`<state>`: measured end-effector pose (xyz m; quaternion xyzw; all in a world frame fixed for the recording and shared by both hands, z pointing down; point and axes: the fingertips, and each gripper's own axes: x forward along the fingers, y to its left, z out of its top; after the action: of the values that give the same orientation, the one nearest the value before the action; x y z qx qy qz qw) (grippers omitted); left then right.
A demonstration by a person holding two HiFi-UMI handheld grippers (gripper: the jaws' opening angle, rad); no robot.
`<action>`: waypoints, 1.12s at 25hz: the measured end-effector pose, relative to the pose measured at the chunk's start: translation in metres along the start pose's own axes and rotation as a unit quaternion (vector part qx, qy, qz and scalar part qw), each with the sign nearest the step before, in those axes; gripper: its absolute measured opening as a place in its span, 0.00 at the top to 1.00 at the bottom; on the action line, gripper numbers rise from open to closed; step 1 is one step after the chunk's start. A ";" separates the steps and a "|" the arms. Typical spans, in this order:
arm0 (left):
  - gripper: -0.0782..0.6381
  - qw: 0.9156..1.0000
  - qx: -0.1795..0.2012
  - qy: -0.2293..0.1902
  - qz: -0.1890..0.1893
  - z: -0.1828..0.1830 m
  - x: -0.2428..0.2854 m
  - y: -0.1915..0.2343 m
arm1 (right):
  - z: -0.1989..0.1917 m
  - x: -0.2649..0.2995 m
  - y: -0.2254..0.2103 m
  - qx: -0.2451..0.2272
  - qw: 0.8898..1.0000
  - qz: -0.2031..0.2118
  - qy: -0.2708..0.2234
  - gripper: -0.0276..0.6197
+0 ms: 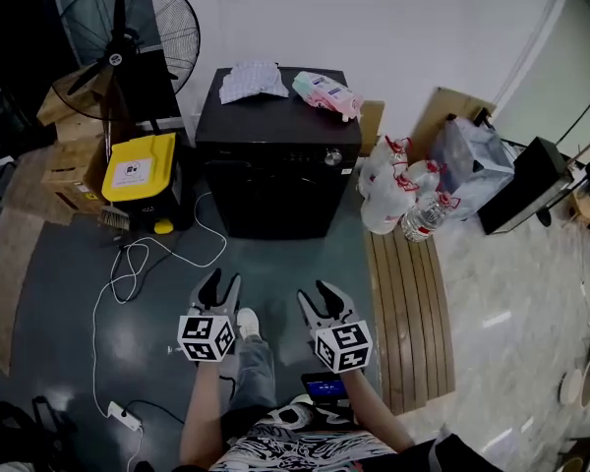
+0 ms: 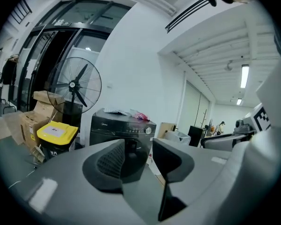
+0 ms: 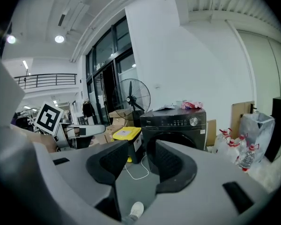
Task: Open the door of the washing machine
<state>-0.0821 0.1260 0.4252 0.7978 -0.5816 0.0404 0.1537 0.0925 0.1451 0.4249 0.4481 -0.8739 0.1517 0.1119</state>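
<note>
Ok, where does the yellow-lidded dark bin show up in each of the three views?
Head view: yellow-lidded dark bin, upper left, below the fan.
Left gripper view: the bin, low on the left side.
Right gripper view: the bin, just left of centre.
Shared landmark: the black front-loading washing machine, directly to the bin's right in every view.

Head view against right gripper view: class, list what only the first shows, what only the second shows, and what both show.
Only the head view: the white power strip on the floor and the slatted wooden board beside the machine. Only the right gripper view: round ceiling lights and a railed upper balcony. Both: the black front-loading washing machine, the yellow-lidded bin, the black pedestal fan and the red-capped clear plastic bottles.
</note>
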 end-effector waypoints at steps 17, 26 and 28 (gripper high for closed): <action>0.65 0.986 0.076 0.133 -0.062 -0.066 0.298 0.202 | -0.006 0.315 -0.096 0.020 0.994 -0.035 0.100 0.70; 0.64 0.978 0.095 0.166 -0.084 -0.124 0.363 0.239 | -0.044 0.371 -0.120 0.033 0.991 -0.034 0.128 0.70; 0.63 0.976 0.100 0.169 -0.090 -0.135 0.374 0.245 | -0.050 0.379 -0.122 0.035 0.990 -0.032 0.131 0.70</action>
<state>-0.1774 -0.2443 0.6929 0.8397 -0.4664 0.2187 0.1721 -0.0217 -0.1879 0.6175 0.4562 -0.8309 0.2361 0.2141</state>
